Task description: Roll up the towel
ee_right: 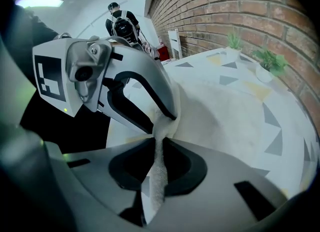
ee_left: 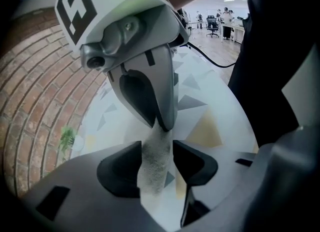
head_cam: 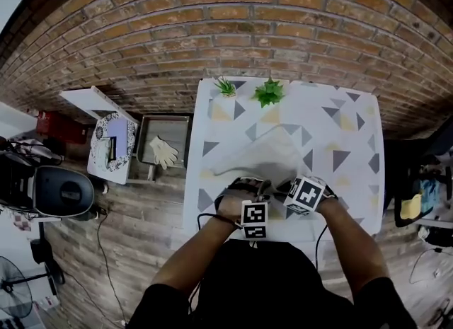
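Towel [head_cam: 265, 152] lies on the patterned table [head_cam: 354, 200]. At the table's near edge, the right gripper [ee_right: 159, 163] pinches the towel's edge, and the left gripper's [ee_left: 159, 162] jaws stand loosely apart around it.

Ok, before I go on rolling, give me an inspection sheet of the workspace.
Surface: table with a white triangle-print cover.
Job's things: white towel on the table, its near edge drawn up into both grippers.
Clutter: potted plant and smaller plant at the far edge, apart from the towel.
Grippers: left hand-held gripper jaws apart, towel fold between them, seemingly unclamped; right hand-held gripper shut on the towel.
Cables: cable loops off the left gripper.
Surroundings: brick wall; tray holding a glove on the floor.
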A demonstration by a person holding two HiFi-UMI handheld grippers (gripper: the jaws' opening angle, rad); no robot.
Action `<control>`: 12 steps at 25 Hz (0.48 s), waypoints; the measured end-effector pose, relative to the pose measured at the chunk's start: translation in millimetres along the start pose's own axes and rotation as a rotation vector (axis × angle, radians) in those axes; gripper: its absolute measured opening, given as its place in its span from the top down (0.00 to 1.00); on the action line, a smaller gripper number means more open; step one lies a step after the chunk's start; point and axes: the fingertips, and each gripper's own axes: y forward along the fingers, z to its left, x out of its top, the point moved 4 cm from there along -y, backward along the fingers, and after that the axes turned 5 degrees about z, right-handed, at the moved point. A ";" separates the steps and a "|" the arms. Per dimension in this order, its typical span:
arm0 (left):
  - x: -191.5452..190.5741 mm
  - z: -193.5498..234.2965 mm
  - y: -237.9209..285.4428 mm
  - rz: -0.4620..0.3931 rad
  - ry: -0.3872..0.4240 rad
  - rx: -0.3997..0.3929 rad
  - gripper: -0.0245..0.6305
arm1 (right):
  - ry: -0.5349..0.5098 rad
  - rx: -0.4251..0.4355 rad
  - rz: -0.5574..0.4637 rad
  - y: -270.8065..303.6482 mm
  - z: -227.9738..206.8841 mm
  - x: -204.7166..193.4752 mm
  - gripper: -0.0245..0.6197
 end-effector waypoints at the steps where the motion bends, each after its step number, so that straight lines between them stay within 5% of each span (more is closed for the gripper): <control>1: 0.0 -0.6 -0.8 0.000 -0.001 0.007 0.64 | 0.000 0.001 -0.004 -0.9 1.6 0.0 0.87; 6: -3.1 -7.2 3.2 0.016 -0.017 -0.019 0.60 | 0.019 0.022 -0.044 -5.2 11.4 0.7 0.87; 10: -3.5 -14.1 4.3 0.016 -0.026 -0.064 0.82 | 0.023 0.015 -0.034 -3.7 15.8 -6.1 0.87; 12: -2.4 -15.2 4.7 0.014 -0.037 -0.092 0.85 | 0.009 -0.014 -0.026 -3.8 14.6 -8.2 0.86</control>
